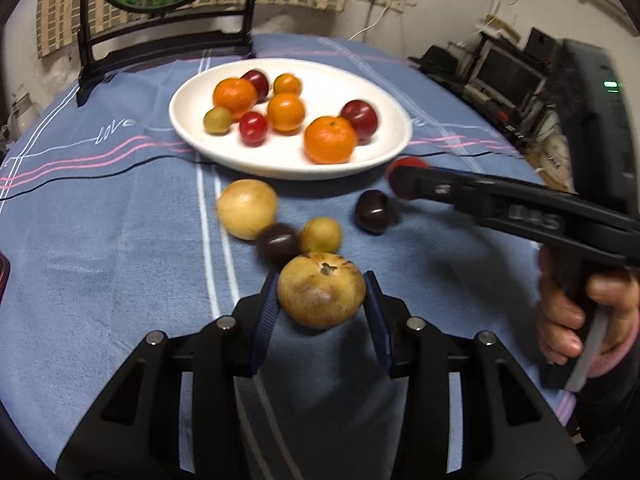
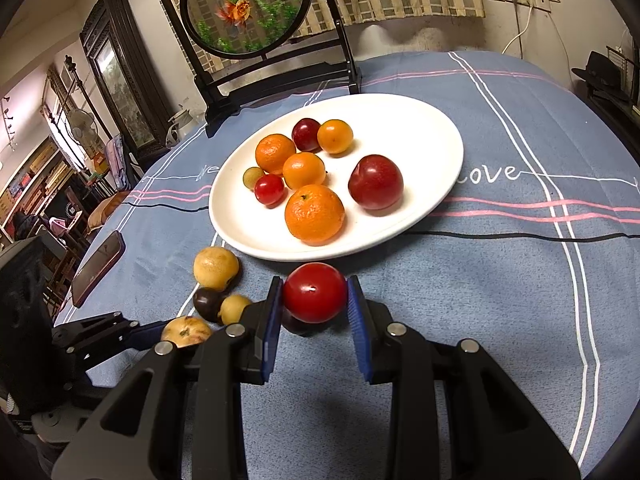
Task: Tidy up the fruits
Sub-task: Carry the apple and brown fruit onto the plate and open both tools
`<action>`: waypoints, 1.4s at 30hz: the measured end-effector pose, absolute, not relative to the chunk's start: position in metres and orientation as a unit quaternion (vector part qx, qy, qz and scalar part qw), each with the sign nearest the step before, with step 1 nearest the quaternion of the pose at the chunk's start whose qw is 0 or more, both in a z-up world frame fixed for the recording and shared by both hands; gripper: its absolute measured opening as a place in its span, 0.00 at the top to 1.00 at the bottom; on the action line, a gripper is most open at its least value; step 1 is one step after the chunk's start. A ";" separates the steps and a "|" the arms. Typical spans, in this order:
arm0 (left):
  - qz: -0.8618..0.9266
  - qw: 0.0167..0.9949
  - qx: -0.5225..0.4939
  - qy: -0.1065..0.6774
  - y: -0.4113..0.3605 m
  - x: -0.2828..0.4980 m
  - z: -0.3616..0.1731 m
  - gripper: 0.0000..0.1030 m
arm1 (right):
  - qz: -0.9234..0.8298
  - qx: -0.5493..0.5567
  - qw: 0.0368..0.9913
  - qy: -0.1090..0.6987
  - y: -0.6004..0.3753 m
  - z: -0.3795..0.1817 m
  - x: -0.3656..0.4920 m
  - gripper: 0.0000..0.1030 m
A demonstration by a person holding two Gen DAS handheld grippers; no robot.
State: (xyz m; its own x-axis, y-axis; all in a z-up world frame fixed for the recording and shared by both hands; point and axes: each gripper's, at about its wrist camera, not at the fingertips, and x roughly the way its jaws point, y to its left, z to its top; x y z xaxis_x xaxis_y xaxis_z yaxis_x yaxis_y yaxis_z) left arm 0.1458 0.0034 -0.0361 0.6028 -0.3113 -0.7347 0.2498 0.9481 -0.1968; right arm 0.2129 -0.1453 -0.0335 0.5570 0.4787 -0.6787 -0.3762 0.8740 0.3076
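So both grippers are loaded at once. The left gripper (image 1: pixel 321 296) is clamped on a tan fruit (image 1: pixel 321 295), pads touching it on both sides, stem scar facing up. The right gripper (image 2: pixel 315 294) is squeezed around a red fruit (image 2: pixel 315 293), which hangs just short of the near rim of the white plate (image 2: pixel 432 136).

That plate sits toward the far side of the bench (image 2: pixel 500 280), on the blue cloth, and already carries oranges, red plums and one small green fruit. Loose on the cloth by its near rim: another tan fruit (image 1: pixel 247 209), a smaller tan one (image 1: pixel 320 235), and two dark ones (image 1: pixel 278 243) (image 1: pixel 372 212).

My read is the step in hand is carrying these two onto the plate. Tips for doing it clean:
- Lift enough to clear the rim; the plate is shallow, so a low approach could nudge it.
- Aim for bare spots. The right half looks emptiest, near the big red plum (image 2: pixel 375 182).
- Round fruit rolls, so set it down touching the plate before letting go, not dropped from above.
- Take turns, since both grippers heading for the same rim will crowd each other.
- Keep the squeeze gentle; the tan one looks soft and bruised.
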 end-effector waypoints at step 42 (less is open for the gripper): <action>-0.035 0.941 -0.048 0.332 0.022 0.262 0.003 0.28 | 0.197 0.097 0.927 0.304 -0.135 -0.026 0.303 0.50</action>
